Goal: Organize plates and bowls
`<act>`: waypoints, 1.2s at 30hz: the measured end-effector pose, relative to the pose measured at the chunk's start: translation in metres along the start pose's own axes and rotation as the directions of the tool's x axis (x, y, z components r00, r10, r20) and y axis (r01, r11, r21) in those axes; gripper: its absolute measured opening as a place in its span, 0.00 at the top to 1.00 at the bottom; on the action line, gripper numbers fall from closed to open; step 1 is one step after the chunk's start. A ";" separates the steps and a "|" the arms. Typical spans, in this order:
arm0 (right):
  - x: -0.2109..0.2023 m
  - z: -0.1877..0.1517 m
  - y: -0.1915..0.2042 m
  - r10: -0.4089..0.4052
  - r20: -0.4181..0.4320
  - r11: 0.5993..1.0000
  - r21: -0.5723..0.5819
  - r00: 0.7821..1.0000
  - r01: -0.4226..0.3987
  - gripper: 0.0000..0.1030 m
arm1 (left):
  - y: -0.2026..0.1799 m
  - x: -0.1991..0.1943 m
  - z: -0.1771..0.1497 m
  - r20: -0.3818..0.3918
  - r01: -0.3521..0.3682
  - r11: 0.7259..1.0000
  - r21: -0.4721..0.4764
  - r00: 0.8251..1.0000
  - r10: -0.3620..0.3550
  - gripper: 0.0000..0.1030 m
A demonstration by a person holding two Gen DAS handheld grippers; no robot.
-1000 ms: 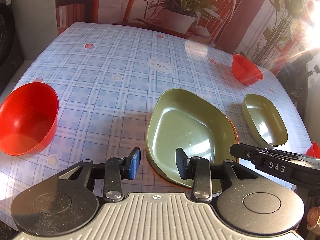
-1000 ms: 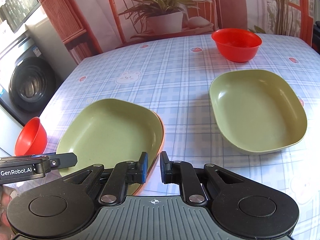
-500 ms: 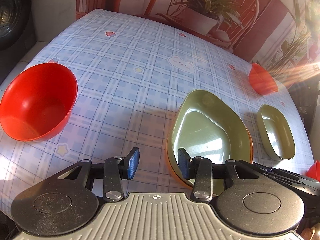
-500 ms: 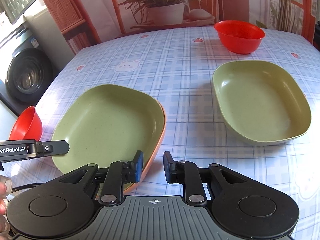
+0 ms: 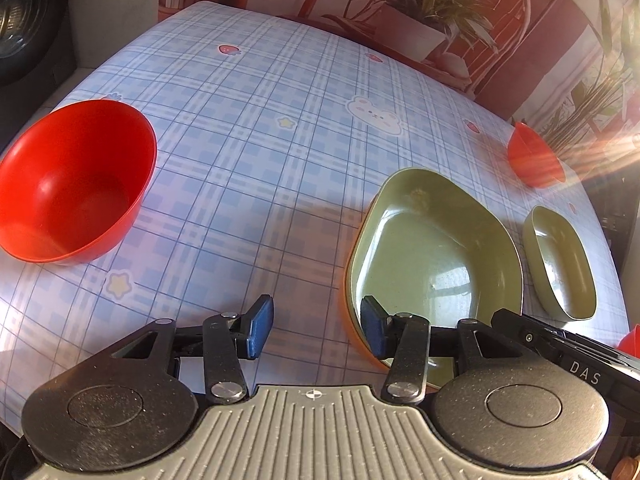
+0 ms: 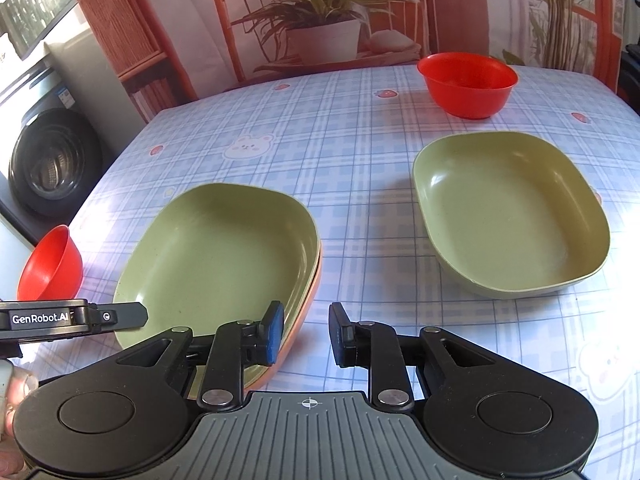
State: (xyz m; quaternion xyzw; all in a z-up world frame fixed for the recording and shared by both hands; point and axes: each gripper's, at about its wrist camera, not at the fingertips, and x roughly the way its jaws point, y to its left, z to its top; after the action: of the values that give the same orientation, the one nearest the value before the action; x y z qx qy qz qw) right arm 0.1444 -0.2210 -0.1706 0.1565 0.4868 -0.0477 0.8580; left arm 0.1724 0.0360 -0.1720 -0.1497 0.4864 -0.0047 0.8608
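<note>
Hovering low over the table (image 5: pixel 280 128), the left gripper (image 5: pixel 316 330) and right gripper (image 6: pixel 306 334) are both released, beside the green plate (image 6: pixel 216 248) stacked on an orange plate (image 6: pixel 308 308).

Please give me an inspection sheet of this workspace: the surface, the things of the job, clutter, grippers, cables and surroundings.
Surface: table under a blue checked cloth with bear and strawberry prints.
Job's things: green plate stacked on an orange plate, near edge; second green dish alone to its right; far red bowl upright; near red bowl upright at the left; a red sliver at the right edge of the left view, unclear what.
Clutter: nothing seen.
Grippers: left gripper open, empty, by the stack's rim; right gripper open, empty, at the stack's right corner.
Cables: nothing seen.
Surroundings: backdrop with a plant, washing machine, strong sun glare.
</note>
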 end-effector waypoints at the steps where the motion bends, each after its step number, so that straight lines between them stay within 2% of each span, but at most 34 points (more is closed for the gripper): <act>1: -0.002 0.001 -0.001 0.010 0.006 1.000 0.007 1.000 -0.010 0.78 | 0.000 0.000 0.000 0.000 -0.003 1.000 0.003 1.000 0.003 0.50; 3: -0.009 0.004 -0.004 0.029 0.033 0.999 0.020 0.999 -0.030 0.78 | -0.003 -0.002 0.001 0.001 -0.010 1.000 0.013 1.000 0.010 0.52; 7: -0.026 0.014 -0.016 0.025 0.106 0.999 0.043 0.994 -0.030 0.78 | -0.013 -0.017 0.005 0.067 -0.014 0.999 0.051 0.998 0.010 0.52; 12: -0.042 0.026 -0.043 -0.034 0.175 0.996 0.087 0.984 0.019 0.78 | -0.044 -0.037 0.017 0.160 0.022 0.989 0.145 0.986 -0.046 0.52; 15: -0.049 0.033 -0.065 -0.083 0.207 0.992 0.111 0.975 0.061 0.78 | -0.068 -0.041 0.026 0.186 0.050 0.981 0.189 0.979 -0.085 0.52; 20: -0.056 0.043 -0.102 -0.178 0.250 0.981 0.126 0.952 0.150 0.78 | -0.114 -0.031 0.039 0.171 0.127 0.964 0.233 0.971 -0.169 0.52; 26: -0.050 0.047 -0.142 -0.265 0.258 0.962 0.143 0.929 0.234 0.78 | -0.174 0.000 0.033 0.134 0.162 0.935 0.316 0.968 -0.213 0.52; 30: -0.041 0.049 -0.162 -0.289 0.249 0.955 0.150 0.925 0.258 0.78 | -0.195 0.030 0.029 0.084 0.159 0.926 0.342 0.976 -0.199 0.52; 36: -0.023 0.046 -0.178 -0.269 0.217 0.958 0.158 0.938 0.238 0.81 | -0.208 0.069 0.024 0.019 0.136 0.929 0.344 0.988 -0.152 0.52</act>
State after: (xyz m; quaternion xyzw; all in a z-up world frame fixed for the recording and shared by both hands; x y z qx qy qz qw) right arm 0.1285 -0.4058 -0.1687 0.1409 0.3931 -0.2077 0.8846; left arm 0.2574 -0.1666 -0.1635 -0.0332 0.4463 -0.1487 0.8818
